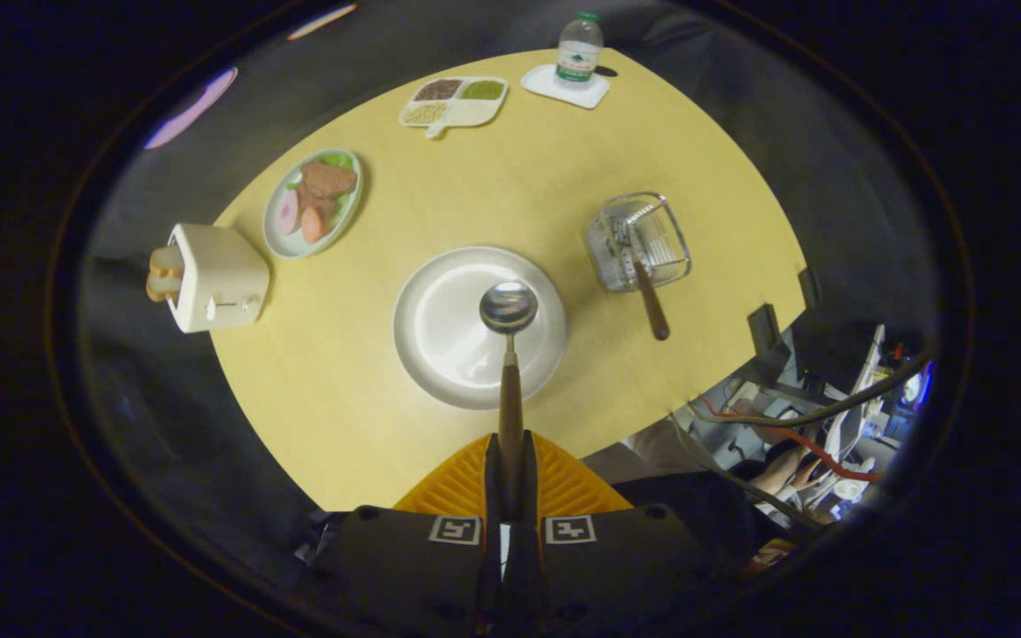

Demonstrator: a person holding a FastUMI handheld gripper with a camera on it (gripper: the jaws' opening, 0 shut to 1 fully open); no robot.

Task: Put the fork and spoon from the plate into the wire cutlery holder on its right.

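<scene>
Gripper (pixel 510 461) right up front, fingers pinched together on the spoon (pixel 509 354) by its brown handle, both sides pressing, no gap to speak of. Bowl of the spoon points away, hanging above the white plate (pixel 440 354), which now sits bare on the yellow table (pixel 493 195).

Sweeping from the left: a toaster (pixel 214 276) with bread in its slot, then a plate of food (pixel 313 202) just beyond it, then a divided tray (pixel 454 101) of grains farther back, and a water bottle (pixel 578 51) on a coaster (pixel 564 87) at the far side. Centre, the plate. To its right, the wire cutlery holder (pixel 639 241), and the fork (pixel 648 297) looks to be in it already, brown handle poking out towards us and leaning over the rim.

So, by my reading, one piece home, one in the air. Now the risks. That grip is low on the handle, so the heavy bowl end could swing or slip as it travels right. The holder is light wire, and a clipped rim could tip or shove it. The fork's handle slants across the near side, and coming in along that line could knock it. A steep, bowl-first drop from above looks safest.
</scene>
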